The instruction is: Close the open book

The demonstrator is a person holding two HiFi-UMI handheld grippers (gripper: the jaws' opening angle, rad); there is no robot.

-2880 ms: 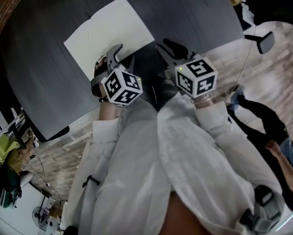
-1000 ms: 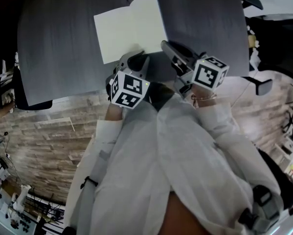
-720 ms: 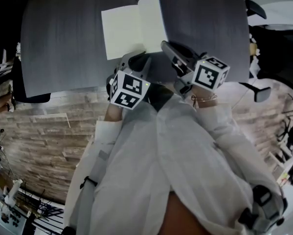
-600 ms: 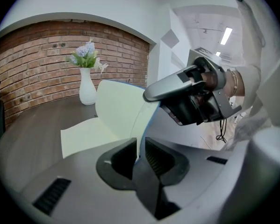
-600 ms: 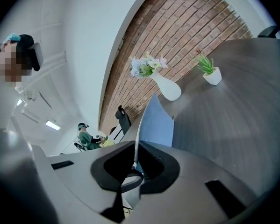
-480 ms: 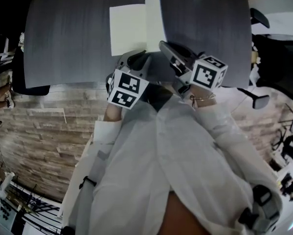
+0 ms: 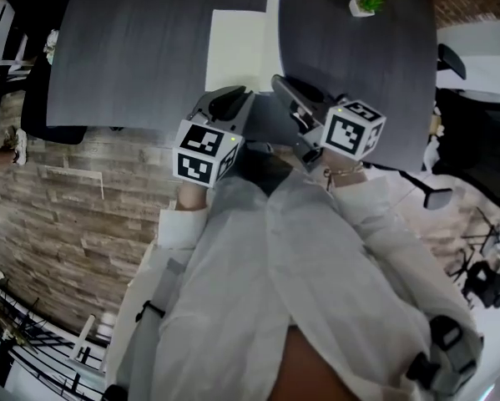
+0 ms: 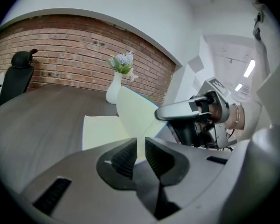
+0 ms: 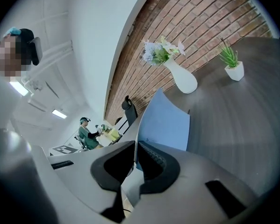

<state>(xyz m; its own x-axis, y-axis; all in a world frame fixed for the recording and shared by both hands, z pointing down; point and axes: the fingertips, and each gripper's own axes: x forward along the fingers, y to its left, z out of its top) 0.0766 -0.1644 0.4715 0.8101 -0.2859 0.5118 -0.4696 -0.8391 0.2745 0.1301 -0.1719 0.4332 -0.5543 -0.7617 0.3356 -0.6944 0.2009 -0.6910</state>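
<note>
**Head view:** The book lies near the front edge of the bench, at 12 o'clock from the person. Its left-hand page lies flat, and its cover stands raised at that page's 3 o'clock side. The left gripper meets the page's 6 o'clock edge and the right gripper meets the cover's near corner. A potted plant sits well apart at 2 o'clock.

**Left gripper view:** The jaws are nearly together, with pale page stock filling the slit. I judge that it pinches the book's flat half to anchor it. A vase stands beyond the book, clear of it.

**Right gripper view:** The jaws are pressed on the blue cover's edge, probably holding it upright so it can swing over. Only the left gripper sits where the cover would land.
</note>
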